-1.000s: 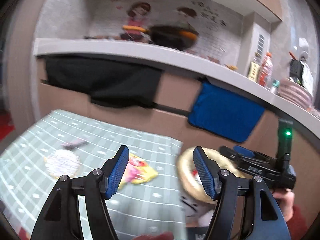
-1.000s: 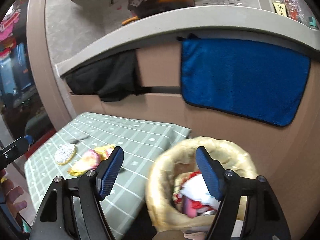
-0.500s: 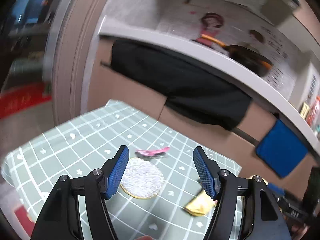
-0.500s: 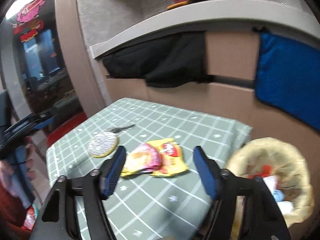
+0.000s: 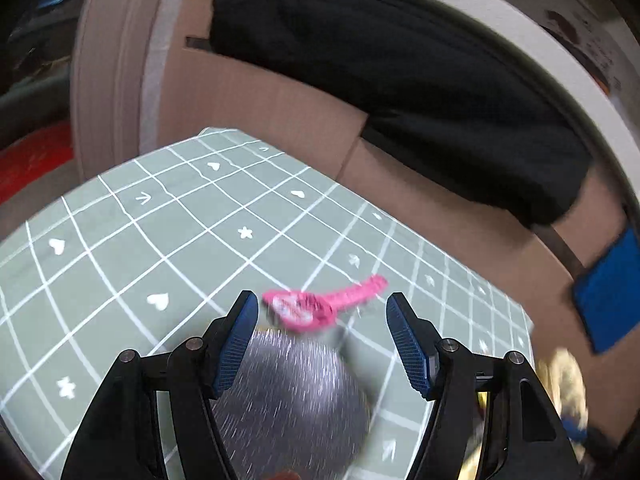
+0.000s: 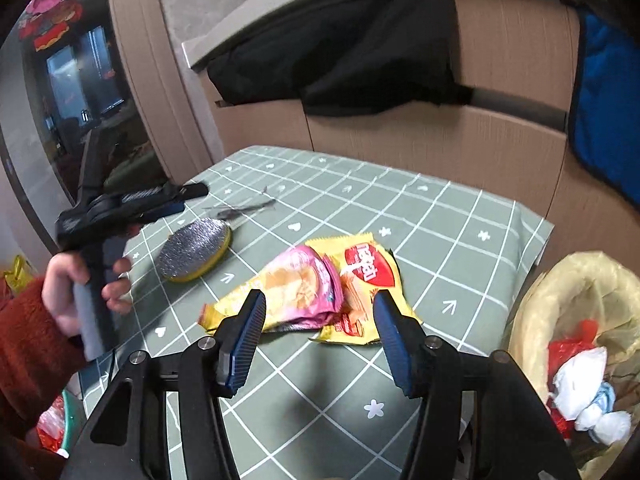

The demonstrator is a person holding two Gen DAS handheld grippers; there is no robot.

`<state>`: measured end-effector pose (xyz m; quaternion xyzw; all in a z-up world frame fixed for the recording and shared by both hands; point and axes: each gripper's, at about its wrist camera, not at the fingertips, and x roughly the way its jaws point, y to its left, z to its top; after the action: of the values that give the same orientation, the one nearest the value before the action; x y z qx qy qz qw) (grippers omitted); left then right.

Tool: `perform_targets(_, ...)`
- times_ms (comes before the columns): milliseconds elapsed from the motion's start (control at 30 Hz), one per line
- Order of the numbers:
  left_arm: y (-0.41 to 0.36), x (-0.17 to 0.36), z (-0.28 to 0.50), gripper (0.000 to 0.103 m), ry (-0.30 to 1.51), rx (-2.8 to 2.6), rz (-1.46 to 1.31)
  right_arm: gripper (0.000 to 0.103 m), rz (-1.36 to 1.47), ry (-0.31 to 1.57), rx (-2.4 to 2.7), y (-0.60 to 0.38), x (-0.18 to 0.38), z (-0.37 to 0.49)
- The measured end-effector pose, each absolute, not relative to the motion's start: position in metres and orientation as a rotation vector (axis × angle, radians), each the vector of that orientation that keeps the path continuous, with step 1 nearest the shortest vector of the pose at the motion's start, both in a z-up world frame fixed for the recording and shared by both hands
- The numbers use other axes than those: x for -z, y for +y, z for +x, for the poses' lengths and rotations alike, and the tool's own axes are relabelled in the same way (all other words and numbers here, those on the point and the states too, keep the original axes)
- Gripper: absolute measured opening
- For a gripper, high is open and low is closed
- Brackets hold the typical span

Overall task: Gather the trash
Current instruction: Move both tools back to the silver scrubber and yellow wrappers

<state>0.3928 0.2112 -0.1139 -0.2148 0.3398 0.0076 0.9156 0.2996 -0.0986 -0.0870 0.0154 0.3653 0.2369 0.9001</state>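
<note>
Now swung from bin (image 6: 576,344) to table; left gripper (image 5: 320,340) agape over silver disc (image 5: 288,404), right gripper (image 6: 318,336) agape above wrappers (image 6: 312,288).

Left gripper (image 5: 320,340), jaws apart, over silver disc (image 5: 288,400).

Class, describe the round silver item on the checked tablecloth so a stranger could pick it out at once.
Start at the green checked tablecloth. On its left part, near the left claw, lies a round silver disc with a yellow rim. Unlike the crumpled pink wrapper and yellow wrapper nearby, it is flat, circular and glittery.
</note>
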Motion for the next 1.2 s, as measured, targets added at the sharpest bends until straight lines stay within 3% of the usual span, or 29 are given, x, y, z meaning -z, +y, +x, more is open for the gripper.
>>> perform_targets(233,0.211,0.142,0.427,0.064,0.857,-0.068,-0.442,0.053,0.046,0.787,-0.480,-0.106,0.098,0.306)
perform_targets(400,0.191,0.141,0.398,0.058,0.877,0.028,-0.318,0.053,0.040,0.779,-0.478,-0.108,0.097,0.307)
perform_targets(633,0.171,0.134,0.332,0.058,0.909,0.195,-0.346,0.053,0.049,0.775,-0.490,-0.104,0.098,0.305)
perform_targets(933,0.214,0.092,0.256,0.059,0.667,0.040,-0.529,0.054,-0.029,0.783,-0.745,-0.045,0.086,0.278)
perform_targets(1067,0.227,0.093,0.239,0.059,0.675,0.020,-0.565,0.045,-0.106,0.807,-0.825,0.002,0.084,0.286)
perform_targets(1200,0.227,0.100,0.221,0.059,0.701,0.041,-0.528,0.046,-0.225,0.712,-0.821,0.046,0.062,0.315)
